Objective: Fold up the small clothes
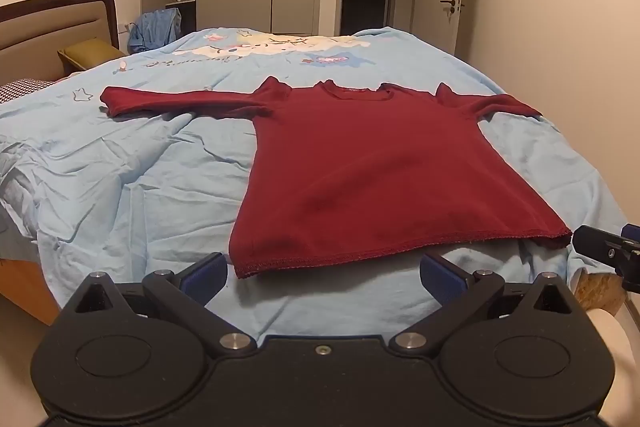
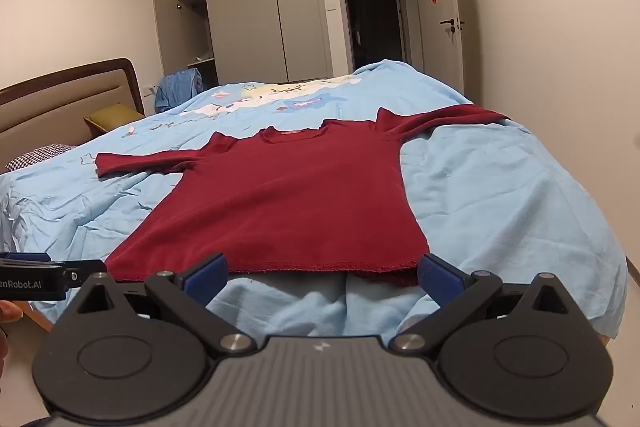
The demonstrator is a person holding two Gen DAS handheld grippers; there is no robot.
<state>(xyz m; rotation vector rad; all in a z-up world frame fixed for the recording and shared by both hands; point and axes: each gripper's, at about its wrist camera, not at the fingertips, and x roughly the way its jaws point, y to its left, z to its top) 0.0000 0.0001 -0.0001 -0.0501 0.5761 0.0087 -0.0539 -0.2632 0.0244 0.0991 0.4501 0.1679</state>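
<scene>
Left wrist view shows both claws released before the dark red long-sleeved shirt (image 1: 372, 171): bring your left gripper (image 1: 322, 273) onto the hem corner at 11 o'clock, right gripper (image 2: 322, 273) at 1 o'clock.

Two handheld grippers sit side by side, both pointing forward and level. The left gripper (image 1: 322, 269) has its jaws spread wide, blue-padded fingertips (image 1: 204, 270) well apart and holding nothing. The right gripper (image 2: 323, 270) matches it, jaws equally wide, blue pads (image 2: 436, 273) empty. Each appears at the edge of the other's view: the right at the left camera's right border, the left at the right camera's left border, with part of a hand (image 2: 9, 311) just below it.
</scene>
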